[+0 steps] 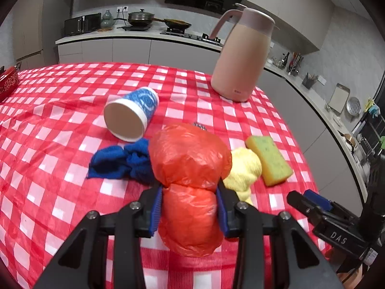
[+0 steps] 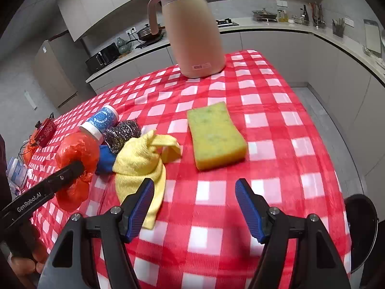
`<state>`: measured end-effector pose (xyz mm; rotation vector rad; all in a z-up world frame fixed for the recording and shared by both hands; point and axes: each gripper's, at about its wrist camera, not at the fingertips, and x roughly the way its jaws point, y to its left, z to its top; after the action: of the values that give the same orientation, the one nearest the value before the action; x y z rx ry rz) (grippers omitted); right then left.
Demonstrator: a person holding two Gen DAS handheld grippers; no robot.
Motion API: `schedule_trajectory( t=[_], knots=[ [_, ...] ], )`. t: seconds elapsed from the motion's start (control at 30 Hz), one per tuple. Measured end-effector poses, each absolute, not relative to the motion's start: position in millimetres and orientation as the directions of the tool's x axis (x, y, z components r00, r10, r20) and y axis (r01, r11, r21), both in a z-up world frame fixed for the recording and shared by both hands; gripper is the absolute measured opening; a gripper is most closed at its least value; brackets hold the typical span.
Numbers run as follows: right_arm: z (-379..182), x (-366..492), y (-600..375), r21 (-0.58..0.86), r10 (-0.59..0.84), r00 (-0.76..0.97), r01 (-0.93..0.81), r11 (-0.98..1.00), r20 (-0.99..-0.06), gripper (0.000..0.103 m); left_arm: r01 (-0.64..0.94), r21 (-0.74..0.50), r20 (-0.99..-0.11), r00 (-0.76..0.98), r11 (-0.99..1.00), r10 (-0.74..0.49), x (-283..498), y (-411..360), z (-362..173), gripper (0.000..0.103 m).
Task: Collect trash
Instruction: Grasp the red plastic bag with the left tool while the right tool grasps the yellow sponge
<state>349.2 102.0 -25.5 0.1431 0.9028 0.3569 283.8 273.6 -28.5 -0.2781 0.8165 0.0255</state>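
Note:
A crumpled orange plastic bag (image 1: pixel 190 151) bulges out on both sides of my left gripper (image 1: pixel 190 192), whose blue pads squeeze its middle just above the red checked tablecloth (image 1: pixel 60 125). In the right wrist view the same bag (image 2: pixel 79 149) hangs at the left gripper's black finger (image 2: pixel 62 175). A blue-and-white paper cup (image 1: pixel 132 118) lies on its side behind the bag. My right gripper (image 2: pixel 195 185) stands open over bare cloth, its left pad close to a yellow rag (image 2: pixel 139 161), nothing between the pads.
A blue rag (image 1: pixel 120 161), a yellow-green sponge (image 2: pixel 216 134) and a steel scourer (image 2: pixel 122 132) lie around the bag. A tall pink jug (image 2: pixel 192 31) stands at the far side. A red pot (image 1: pixel 7 82) is far left. The table edge drops off to the right.

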Motion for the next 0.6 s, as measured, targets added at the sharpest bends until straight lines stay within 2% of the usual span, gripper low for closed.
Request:
schedule_trajectory(
  t=[0.6],
  knots=[
    [-53.8, 432.2, 105.6, 0.209, 0.308, 0.537, -0.239, 0.948, -0.785, 0.072, -0.155, -0.247, -0.719, 0.691, 0.957, -0.073, 316.3, 271.8, -27.2, 0.040]
  ],
)
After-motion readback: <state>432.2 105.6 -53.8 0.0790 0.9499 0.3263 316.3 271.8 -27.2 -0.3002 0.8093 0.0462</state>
